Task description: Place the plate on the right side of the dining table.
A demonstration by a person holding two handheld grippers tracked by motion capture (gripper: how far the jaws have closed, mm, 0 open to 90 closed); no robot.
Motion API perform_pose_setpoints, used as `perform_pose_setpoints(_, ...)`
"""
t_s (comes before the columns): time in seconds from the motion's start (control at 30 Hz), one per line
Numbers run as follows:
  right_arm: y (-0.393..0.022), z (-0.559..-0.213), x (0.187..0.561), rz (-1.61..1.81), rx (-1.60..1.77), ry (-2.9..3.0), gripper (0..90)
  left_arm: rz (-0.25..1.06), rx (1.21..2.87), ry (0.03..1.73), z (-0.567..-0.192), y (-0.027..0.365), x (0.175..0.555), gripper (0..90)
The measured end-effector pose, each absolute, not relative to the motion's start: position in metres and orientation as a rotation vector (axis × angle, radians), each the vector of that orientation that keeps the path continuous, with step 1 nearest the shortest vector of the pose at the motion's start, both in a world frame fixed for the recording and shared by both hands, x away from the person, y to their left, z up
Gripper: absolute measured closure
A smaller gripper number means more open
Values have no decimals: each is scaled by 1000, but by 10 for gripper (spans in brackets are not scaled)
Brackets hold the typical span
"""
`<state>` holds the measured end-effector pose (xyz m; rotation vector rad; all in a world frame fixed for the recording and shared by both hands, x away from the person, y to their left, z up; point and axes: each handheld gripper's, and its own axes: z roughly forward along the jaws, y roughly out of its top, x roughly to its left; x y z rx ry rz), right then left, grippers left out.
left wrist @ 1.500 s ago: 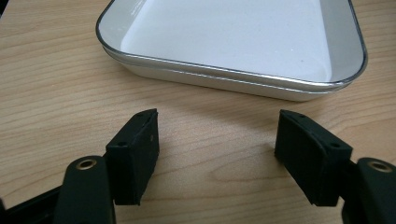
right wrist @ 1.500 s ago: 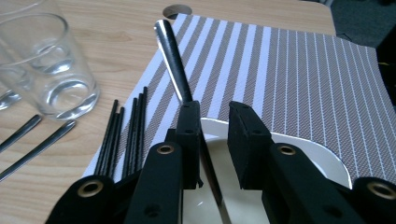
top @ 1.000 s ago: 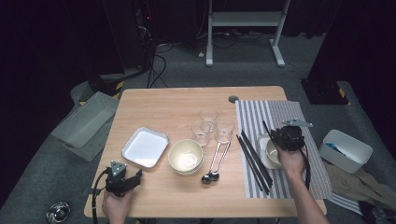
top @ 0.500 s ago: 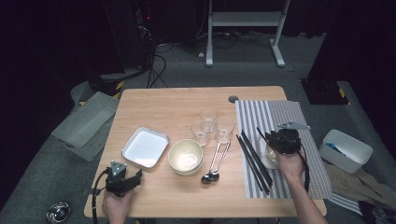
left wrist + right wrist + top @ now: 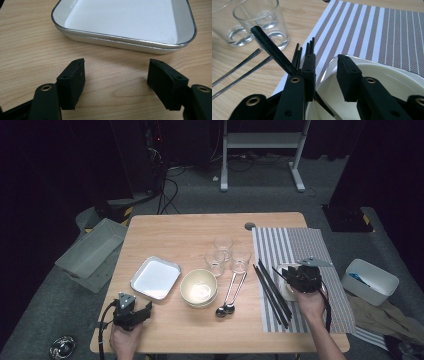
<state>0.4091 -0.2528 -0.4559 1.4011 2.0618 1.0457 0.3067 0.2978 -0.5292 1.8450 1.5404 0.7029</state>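
- Your right gripper (image 5: 325, 58) stood with its jaws partly apart astride the near rim of the white dish (image 5: 387, 75) on the striped mat (image 5: 300, 242), clamping nothing.
- The black handle (image 5: 269, 47) leaning out of the dish crossed under one jaw. Closing there could have levered it out or tipped the dish.
- A sideways swing risked hitting the chopsticks (image 5: 272, 290) on the mat's edge or the glasses (image 5: 262, 20) just off it.
- Your left gripper (image 5: 116, 67) lay wide apart and empty, well off the mat beside the white tray (image 5: 125, 20).
- The worktop (image 5: 190, 230) was pale wood. The room was dark, with grey carpet.
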Motion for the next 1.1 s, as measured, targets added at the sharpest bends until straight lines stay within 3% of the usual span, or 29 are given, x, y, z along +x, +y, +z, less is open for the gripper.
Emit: perform_pose_setpoints(1.1, -267, -454, 359, 1124, 1302, 2004, 664, 704, 1844, 1541, -529, 298, 307, 308)
